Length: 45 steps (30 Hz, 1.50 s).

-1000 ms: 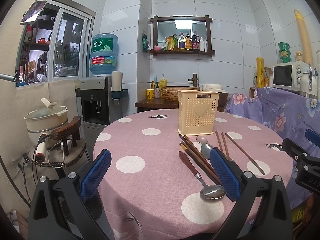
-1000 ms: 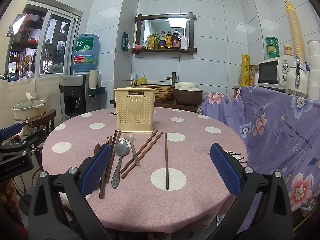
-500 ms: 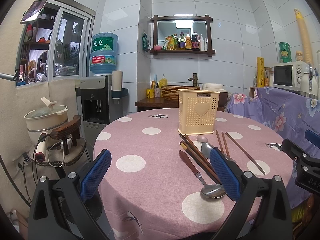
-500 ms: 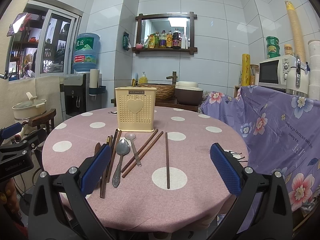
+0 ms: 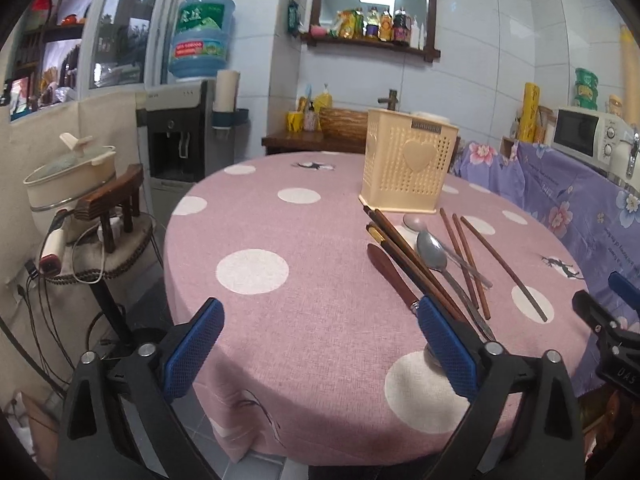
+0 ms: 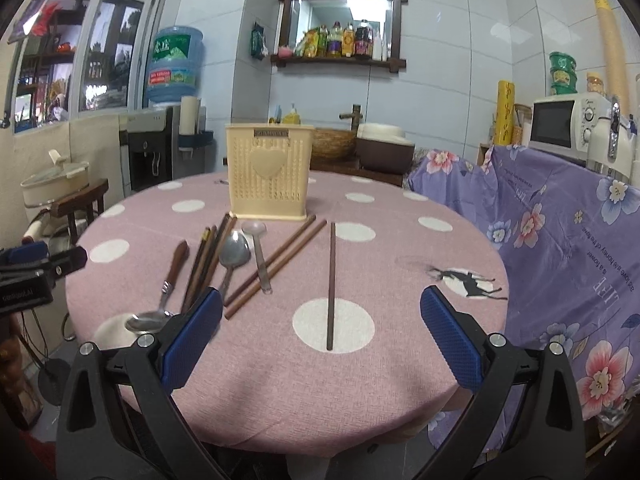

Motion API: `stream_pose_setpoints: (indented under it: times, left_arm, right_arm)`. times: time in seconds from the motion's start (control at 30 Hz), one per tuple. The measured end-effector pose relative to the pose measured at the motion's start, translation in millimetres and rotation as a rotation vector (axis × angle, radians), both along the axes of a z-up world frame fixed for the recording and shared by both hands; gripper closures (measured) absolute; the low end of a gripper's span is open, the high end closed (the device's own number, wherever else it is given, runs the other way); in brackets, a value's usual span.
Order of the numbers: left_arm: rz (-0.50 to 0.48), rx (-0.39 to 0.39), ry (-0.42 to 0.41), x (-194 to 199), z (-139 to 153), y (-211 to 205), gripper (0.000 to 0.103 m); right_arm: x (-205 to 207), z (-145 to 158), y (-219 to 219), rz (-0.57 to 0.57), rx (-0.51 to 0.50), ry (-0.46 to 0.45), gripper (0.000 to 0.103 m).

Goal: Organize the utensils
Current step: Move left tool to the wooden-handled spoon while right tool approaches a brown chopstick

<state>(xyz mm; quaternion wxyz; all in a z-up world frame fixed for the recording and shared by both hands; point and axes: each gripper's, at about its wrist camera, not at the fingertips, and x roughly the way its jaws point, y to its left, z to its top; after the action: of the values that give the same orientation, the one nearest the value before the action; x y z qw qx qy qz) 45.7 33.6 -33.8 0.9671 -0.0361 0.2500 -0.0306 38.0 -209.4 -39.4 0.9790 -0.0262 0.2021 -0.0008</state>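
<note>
While nothing is held, the left gripper (image 5: 320, 344) is seen wide, its jaws just narrowed slightly. Spoons (image 6: 234, 254) and chopsticks (image 6: 331, 284) are laid on the table (image 6: 400, 264) before the holder (image 6: 268, 176), its label unreadable. Rightmost, the right gripper (image 6: 320, 344) is spread wide, empty.

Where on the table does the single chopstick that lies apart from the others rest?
In the right wrist view, the lone chopstick lies right of the paired chopsticks, in front of the utensil holder, its near end on a white dot.
</note>
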Motion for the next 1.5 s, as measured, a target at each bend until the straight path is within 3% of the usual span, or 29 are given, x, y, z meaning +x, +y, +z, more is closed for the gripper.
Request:
stream_pose_setpoints:
  times: [0.1, 0.3, 0.57, 0.83, 0.9, 1.2, 1.5]
  left_arm:
    - [-0.024, -0.012, 0.063, 18, 2, 0, 0.022]
    - [-0.080, -0.094, 0.212, 64, 2, -2, 0.032]
    - [-0.127, -0.074, 0.311, 92, -1, -18, 0.038]
    - [-0.146, -0.044, 0.374, 114, -2, -31, 0.051]
    - [-0.151, -0.046, 0.397, 120, -2, -35, 0.057]
    - [-0.126, -0.006, 0.465, 142, -8, -52, 0.078]
    - [-0.110, 0.027, 0.482, 146, -11, -62, 0.082]
  right_arm:
    - [10, -1, -3, -0.004, -0.004, 0.021, 0.005]
    - [38, 3, -8, -0.016, -0.028, 0.079, 0.005]
    - [102, 2, -22, 0.005, -0.023, 0.212, 0.006]
    - [185, 3, -28, 0.025, 0.002, 0.344, 0.036]
    - [196, 1, -30, 0.020, 0.021, 0.364, 0.037]
    - [199, 0, -28, 0.026, 0.032, 0.362, 0.037]
    - [206, 1, -29, 0.017, 0.035, 0.374, 0.037]
